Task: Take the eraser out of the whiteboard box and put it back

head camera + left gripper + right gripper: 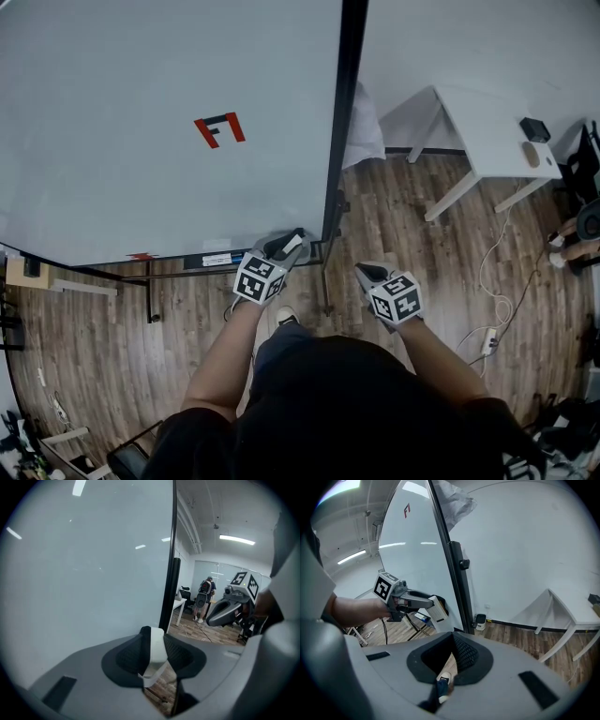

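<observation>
The eraser (292, 245), a white block with a black felt face, sits between the jaws of my left gripper (284, 247), which is shut on it. In the left gripper view the eraser (156, 649) stands on edge between the dark pads, close to the whiteboard (84, 573). This happens at the board's lower right corner, just above the narrow tray (214, 260) along its bottom edge. My right gripper (367, 273) hangs to the right of the board's black frame post (343, 112), its jaws meeting at the tips with nothing between them. The right gripper view shows the left gripper (433, 605) carrying the eraser (436, 609).
The whiteboard (141, 122) bears a red and black mark (218, 128). A white table (487, 131) stands at the right against the wall, with cables (497, 300) on the wooden floor below it. A person (205, 597) stands far off in the room.
</observation>
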Demonstrator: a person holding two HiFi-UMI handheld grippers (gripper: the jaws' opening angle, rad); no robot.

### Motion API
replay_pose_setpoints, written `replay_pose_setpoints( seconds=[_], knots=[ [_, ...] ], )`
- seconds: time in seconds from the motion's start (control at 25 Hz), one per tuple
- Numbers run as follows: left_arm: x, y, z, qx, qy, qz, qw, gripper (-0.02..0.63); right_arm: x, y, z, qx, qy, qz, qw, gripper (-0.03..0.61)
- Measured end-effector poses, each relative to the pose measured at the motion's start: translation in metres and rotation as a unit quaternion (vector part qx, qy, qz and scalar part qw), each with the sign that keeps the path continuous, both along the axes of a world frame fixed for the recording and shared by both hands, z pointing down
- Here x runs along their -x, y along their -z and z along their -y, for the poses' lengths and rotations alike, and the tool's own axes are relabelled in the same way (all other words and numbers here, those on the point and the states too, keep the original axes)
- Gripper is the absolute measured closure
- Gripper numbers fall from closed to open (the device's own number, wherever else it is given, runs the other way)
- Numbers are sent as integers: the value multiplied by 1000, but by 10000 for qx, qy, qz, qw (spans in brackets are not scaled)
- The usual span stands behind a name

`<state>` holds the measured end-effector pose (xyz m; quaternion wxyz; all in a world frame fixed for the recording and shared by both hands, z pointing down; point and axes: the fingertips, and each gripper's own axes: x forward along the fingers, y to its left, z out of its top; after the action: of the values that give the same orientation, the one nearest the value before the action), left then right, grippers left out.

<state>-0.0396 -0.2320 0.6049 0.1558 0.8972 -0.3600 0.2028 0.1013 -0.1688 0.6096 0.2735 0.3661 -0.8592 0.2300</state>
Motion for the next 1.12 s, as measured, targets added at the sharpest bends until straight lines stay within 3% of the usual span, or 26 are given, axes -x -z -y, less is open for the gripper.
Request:
replay_pose_setpoints(
  seconds=[1.12],
  knots=[
    [-9, -48, -2, 327, -305, 319, 9985, 462, -3, -16, 1, 184, -171, -35, 9997, 583]
  ],
)
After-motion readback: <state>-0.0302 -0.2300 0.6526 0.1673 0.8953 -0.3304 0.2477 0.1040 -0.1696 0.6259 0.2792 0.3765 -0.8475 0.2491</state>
